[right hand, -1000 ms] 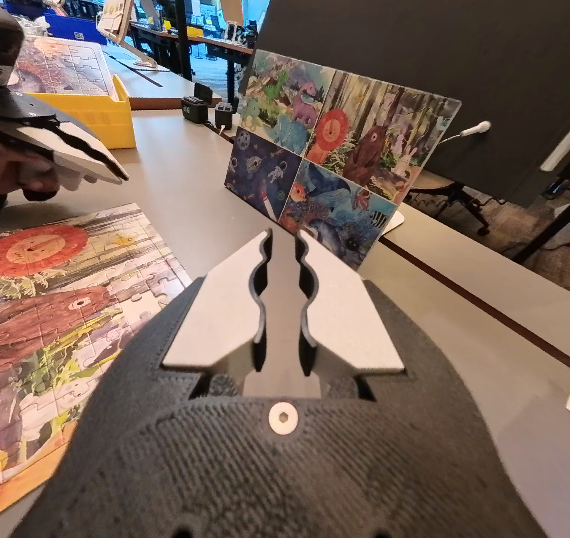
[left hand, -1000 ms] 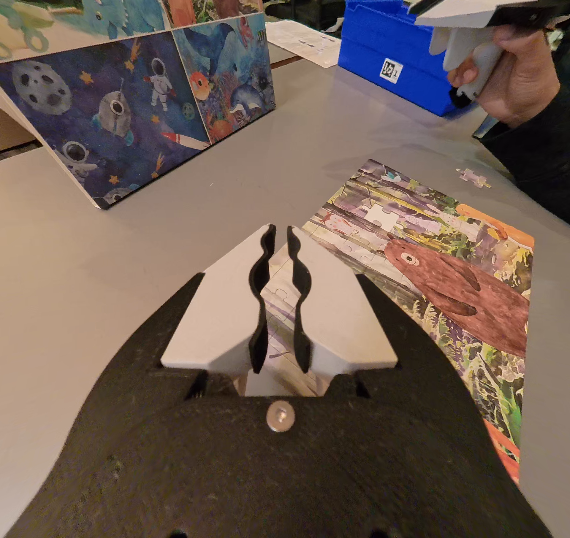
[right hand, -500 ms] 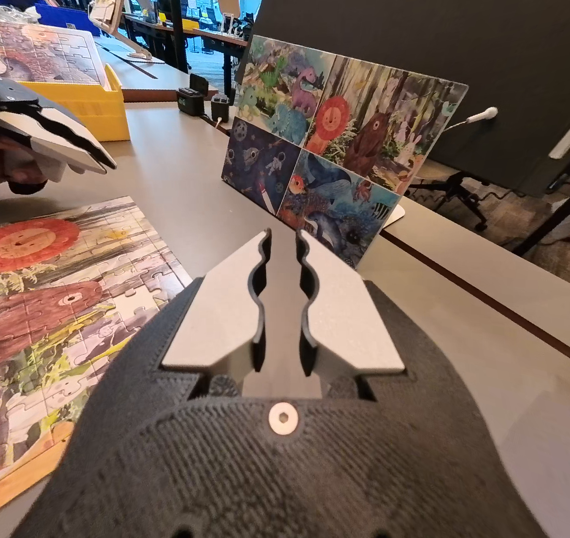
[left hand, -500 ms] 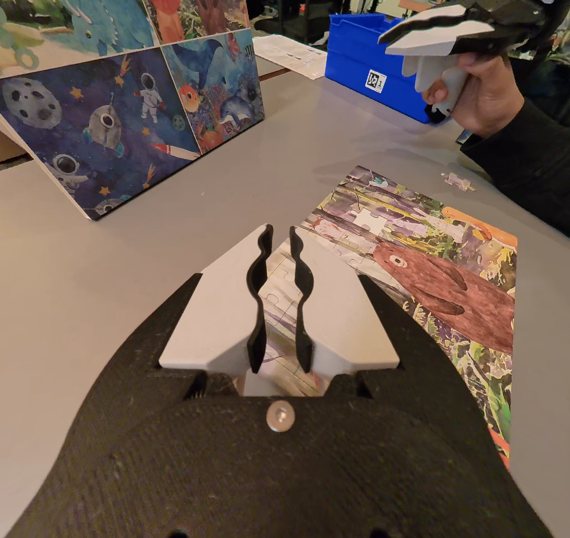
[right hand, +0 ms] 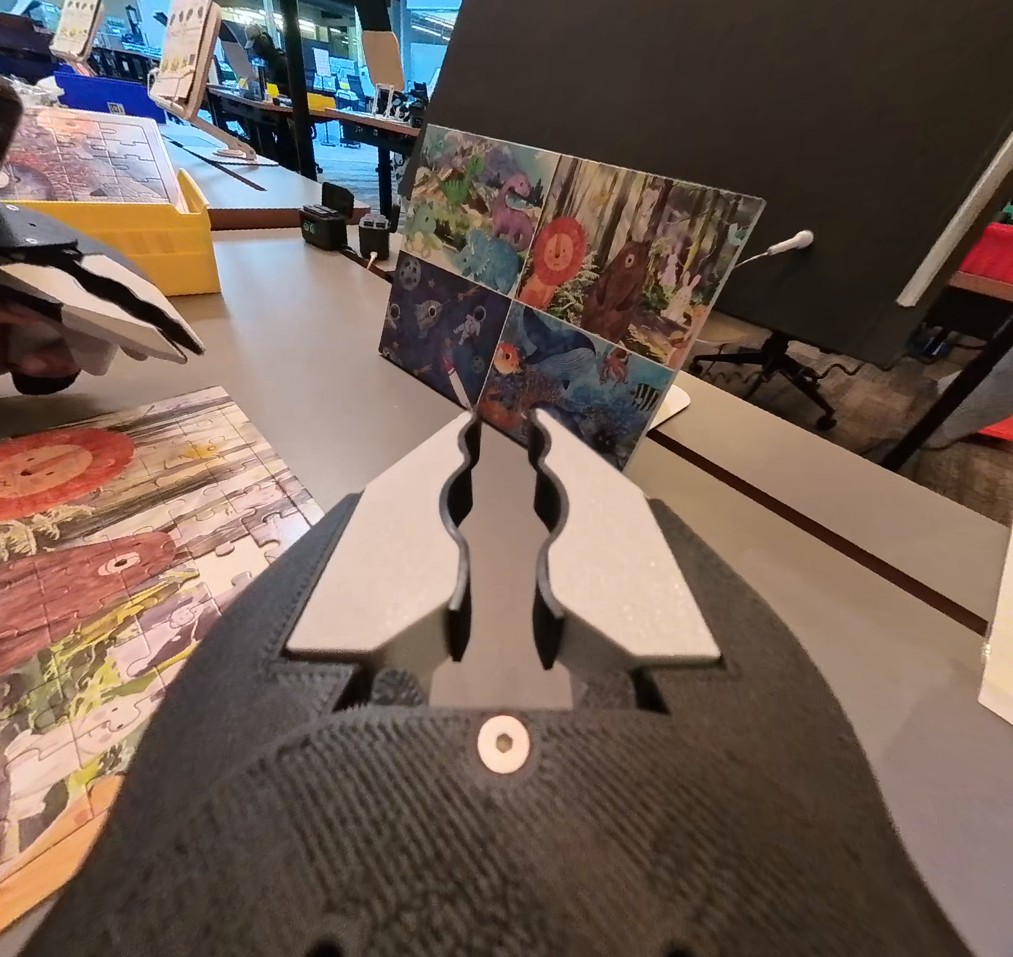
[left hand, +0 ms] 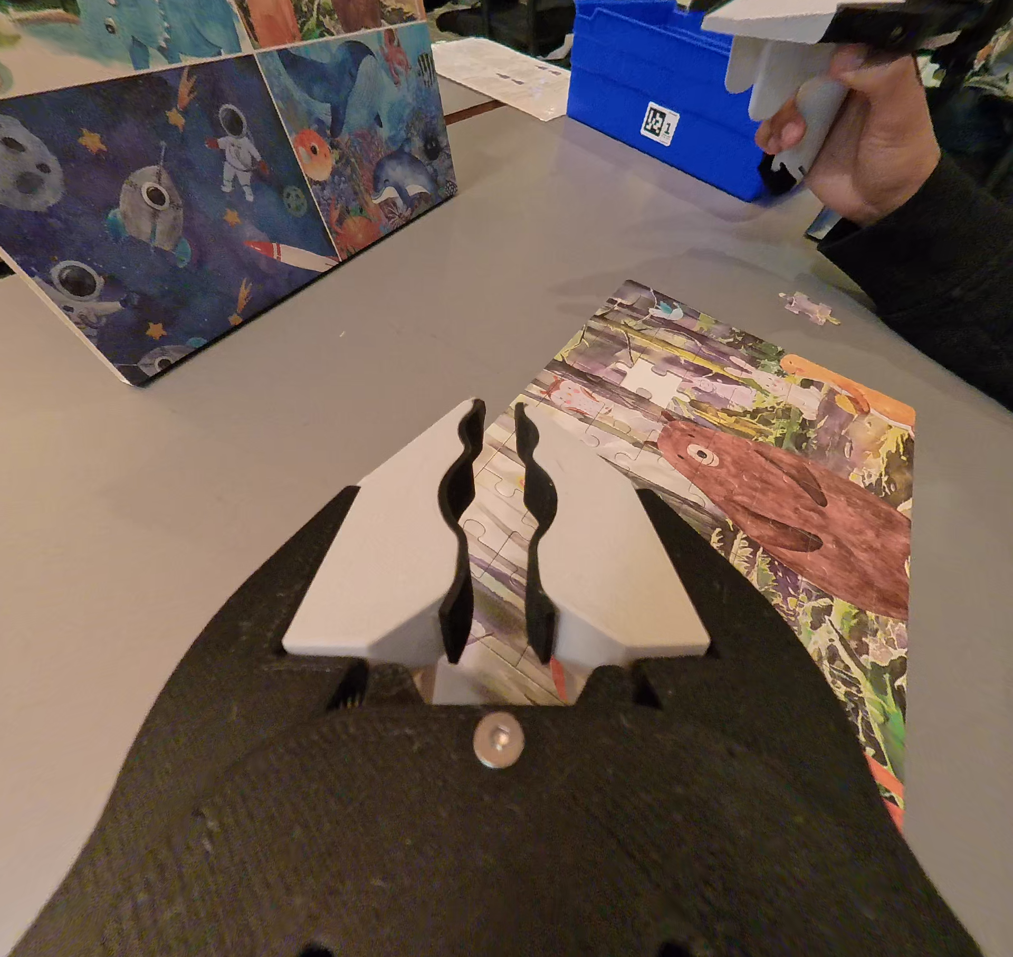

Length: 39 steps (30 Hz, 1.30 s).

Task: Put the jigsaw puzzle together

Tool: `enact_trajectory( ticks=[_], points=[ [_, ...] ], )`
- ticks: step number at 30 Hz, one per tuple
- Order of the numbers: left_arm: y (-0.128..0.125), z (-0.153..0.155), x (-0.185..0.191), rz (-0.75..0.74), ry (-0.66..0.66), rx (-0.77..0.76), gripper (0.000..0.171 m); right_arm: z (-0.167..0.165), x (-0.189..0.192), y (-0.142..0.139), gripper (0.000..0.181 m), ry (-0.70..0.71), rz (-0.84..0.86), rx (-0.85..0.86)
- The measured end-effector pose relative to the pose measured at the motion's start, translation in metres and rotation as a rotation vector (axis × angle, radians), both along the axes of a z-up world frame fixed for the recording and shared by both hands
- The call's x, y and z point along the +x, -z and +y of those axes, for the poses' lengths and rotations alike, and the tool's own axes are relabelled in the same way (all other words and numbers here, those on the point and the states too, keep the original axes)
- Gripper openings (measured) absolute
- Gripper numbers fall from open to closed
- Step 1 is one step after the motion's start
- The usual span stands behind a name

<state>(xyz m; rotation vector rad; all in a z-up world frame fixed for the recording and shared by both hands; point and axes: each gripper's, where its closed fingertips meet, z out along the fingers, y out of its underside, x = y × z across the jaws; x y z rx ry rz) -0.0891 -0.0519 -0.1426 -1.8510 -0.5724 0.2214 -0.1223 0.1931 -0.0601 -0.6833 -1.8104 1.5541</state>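
My left gripper (left hand: 499,409) hovers over the puzzle (left hand: 767,492) lying flat on the grey worktop (left hand: 219,492), fingers slightly apart, empty. My right gripper (right hand: 504,418) is likewise parted, holding nothing. One loose piece (left hand: 808,308) lies beside the puzzle's far edge.

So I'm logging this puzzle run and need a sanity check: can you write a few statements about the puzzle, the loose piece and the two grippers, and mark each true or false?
1. The flat forest-animal jigsaw puzzle has one empty piece-shaped gap. True.
2. The left gripper is clamped on a piece. False: its jaws stand apart with nothing between them.
3. A small loose puzzle piece lies on the grey table, apart from the puzzle. True.
4. The right gripper holds that piece. False: it is open and empty.
5. The four-scene picture board lies flat. False: it stands tilted.
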Motion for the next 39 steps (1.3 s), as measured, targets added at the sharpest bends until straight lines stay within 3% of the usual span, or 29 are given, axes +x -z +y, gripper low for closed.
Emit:
enact_trajectory(
  ticks=[39],
  points=[
    [0.004, 0.004, 0.004, 0.010, 0.019, -0.031, 0.009, 0.006, 0.002, -0.012, 0.016, 0.030, 0.048, -0.020]
  ],
)
